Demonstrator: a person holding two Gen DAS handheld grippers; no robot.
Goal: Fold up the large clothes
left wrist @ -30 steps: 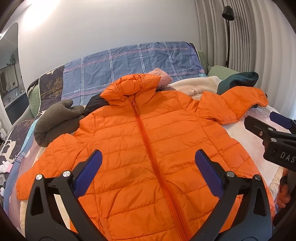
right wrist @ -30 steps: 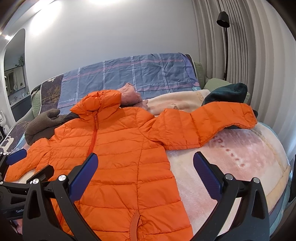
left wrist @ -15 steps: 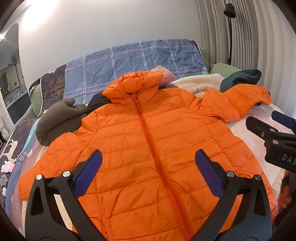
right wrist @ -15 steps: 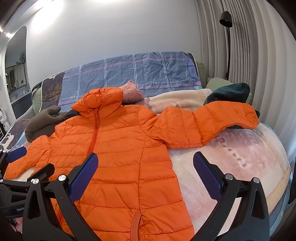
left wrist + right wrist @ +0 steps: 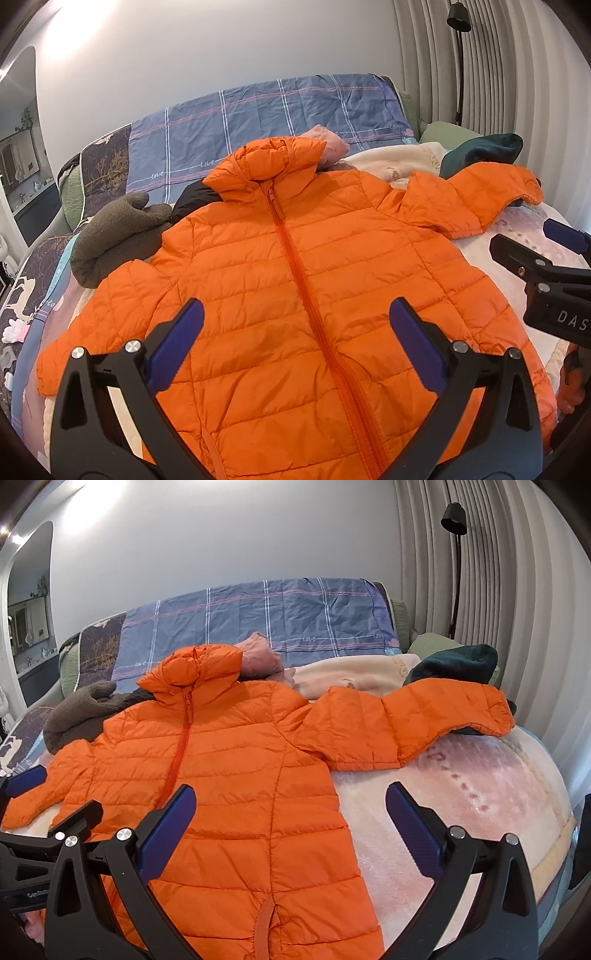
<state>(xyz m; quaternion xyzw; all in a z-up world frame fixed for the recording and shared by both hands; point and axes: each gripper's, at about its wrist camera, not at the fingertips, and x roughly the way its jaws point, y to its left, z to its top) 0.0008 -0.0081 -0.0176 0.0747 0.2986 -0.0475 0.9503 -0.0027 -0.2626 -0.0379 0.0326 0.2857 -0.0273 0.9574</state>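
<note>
An orange puffer jacket (image 5: 295,280) lies flat on the bed, front up, zipped, hood toward the wall. Its right sleeve (image 5: 424,720) stretches out to the side and its left sleeve (image 5: 96,325) angles toward the near left. My left gripper (image 5: 295,343) hovers open above the jacket's lower front, nothing between its blue pads. My right gripper (image 5: 291,830) is open too, over the jacket's right hem edge and the blanket. The right gripper (image 5: 546,266) also shows at the right edge of the left wrist view, and the left gripper (image 5: 44,812) at the left edge of the right wrist view.
A pale pink blanket (image 5: 461,786) covers the bed. Past the jacket lie an olive fleece garment (image 5: 114,236), a pink garment (image 5: 258,657), a cream one (image 5: 354,675) and a dark green one (image 5: 454,661). A blue plaid sheet (image 5: 277,107) drapes the headboard. A floor lamp (image 5: 454,517) stands by the curtain.
Both grippers have drifted slightly, so the jacket sits a little lower and further left in the views. The jacket itself has not moved and both grippers stay open.
</note>
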